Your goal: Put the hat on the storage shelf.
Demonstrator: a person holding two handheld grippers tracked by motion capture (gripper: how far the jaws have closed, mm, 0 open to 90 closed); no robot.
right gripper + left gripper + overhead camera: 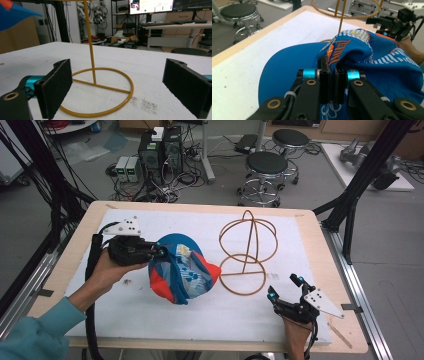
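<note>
A blue cap (182, 270) with orange and striped panels hangs above the white mat, held by its edge. My left gripper (161, 251) is shut on the cap's fabric (337, 53) near the orange lettering, its jaws almost touching. An orange wire hat stand (247, 251) with a ring base (100, 92) and a round top cage rises just right of the cap. My right gripper (285, 287) stands open near the front right of the mat, facing the stand's base, with nothing between its pads (56, 85).
The white mat (125, 310) covers a wooden table (320, 235). Black frame posts (360, 180) rise at both sides. Stools (266, 170), computers and cables sit on the floor beyond the far edge.
</note>
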